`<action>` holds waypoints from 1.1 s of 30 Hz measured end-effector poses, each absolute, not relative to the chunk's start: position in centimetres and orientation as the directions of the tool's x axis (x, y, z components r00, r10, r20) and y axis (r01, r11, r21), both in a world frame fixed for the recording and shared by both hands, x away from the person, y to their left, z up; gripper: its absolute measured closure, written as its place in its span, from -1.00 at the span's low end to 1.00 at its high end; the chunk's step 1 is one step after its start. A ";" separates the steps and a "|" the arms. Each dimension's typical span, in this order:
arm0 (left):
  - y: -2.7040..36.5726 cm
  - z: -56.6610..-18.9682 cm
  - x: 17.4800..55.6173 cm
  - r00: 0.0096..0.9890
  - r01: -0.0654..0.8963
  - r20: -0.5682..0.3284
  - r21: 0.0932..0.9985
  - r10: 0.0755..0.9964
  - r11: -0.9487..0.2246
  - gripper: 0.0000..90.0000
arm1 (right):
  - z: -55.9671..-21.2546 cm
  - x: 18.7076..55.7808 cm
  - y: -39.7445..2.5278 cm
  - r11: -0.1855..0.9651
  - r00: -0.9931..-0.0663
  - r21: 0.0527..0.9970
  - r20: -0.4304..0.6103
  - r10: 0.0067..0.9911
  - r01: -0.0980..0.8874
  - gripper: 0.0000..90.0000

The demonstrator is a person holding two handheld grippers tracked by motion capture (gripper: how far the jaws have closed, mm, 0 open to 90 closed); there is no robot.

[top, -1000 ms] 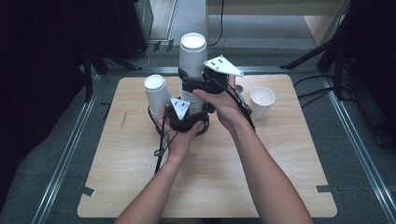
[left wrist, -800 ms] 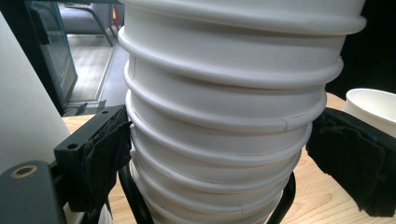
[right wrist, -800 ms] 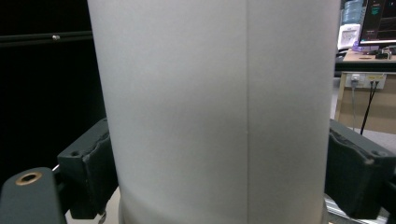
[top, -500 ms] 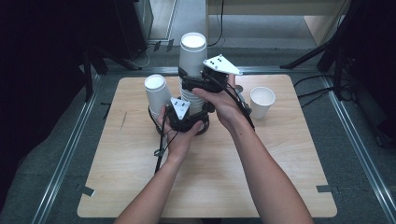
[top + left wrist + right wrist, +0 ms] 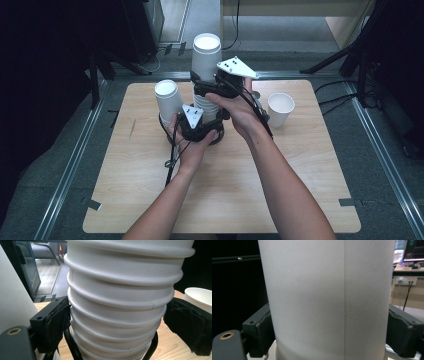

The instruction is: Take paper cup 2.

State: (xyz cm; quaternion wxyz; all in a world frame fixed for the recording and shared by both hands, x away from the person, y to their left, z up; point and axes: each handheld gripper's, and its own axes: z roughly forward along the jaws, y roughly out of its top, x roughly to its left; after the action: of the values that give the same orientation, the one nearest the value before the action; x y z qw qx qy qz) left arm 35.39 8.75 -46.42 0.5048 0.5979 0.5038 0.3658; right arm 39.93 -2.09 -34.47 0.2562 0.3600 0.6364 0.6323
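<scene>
Two grippers: both work on one tall stack of cups [image 5: 206, 75] near the far middle of the desk [image 5: 150, 200].
Stack of cups: white paper cups nested upside down, bases up; the rolled rims form rings down the lower part [image 5: 120, 310], while the top cup is a smooth white wall with a seam [image 5: 329, 300].
Left gripper [image 5: 197, 127]: low on the stack, its padded fingers [image 5: 56, 322] set on either side of the ringed rims; the left pad touches them, the right pad sits at the rim edge, so the fingers are closed around the stack's lower part.
Right gripper [image 5: 215, 87]: higher up, its fingers [image 5: 259, 327] pressed to both sides of the top cup's wall, holding it.
Second stack [image 5: 167, 102]: a shorter upside-down stack just left of the tall one, touching or nearly touching the left hand.
Single cup [image 5: 280, 109]: upright, mouth open, on the desk to the right, apart from the hands; nothing can be seen inside it.
Wire ring [image 5: 75, 350]: a black loop at the foot of the tall stack; what it belongs to cannot be told.
Hidden: the foot of the tall stack is covered by the hands in the high view and cut off in the left gripper view.
</scene>
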 end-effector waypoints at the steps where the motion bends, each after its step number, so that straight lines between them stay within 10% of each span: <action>1: 8.8 -46.4 35.4 0.225 0.234 -0.072 0.972 0.972 0.018 -0.83 | -34.5 39.9 -2.1 -0.064 -0.610 0.988 0.135 0.781 0.138 -0.78; 33: 8.8 -46.5 35.3 0.228 0.231 -0.077 0.973 0.971 0.022 -0.82 | -33.1 39.3 -2.1 -0.068 -0.592 0.994 0.105 0.799 0.085 -0.70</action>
State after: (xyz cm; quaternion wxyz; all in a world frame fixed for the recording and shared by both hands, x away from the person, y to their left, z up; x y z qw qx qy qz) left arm 35.30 8.84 -46.48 0.5076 0.5969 0.5035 0.3641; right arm 39.34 -2.08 -33.06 0.2794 0.3549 0.6228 0.6388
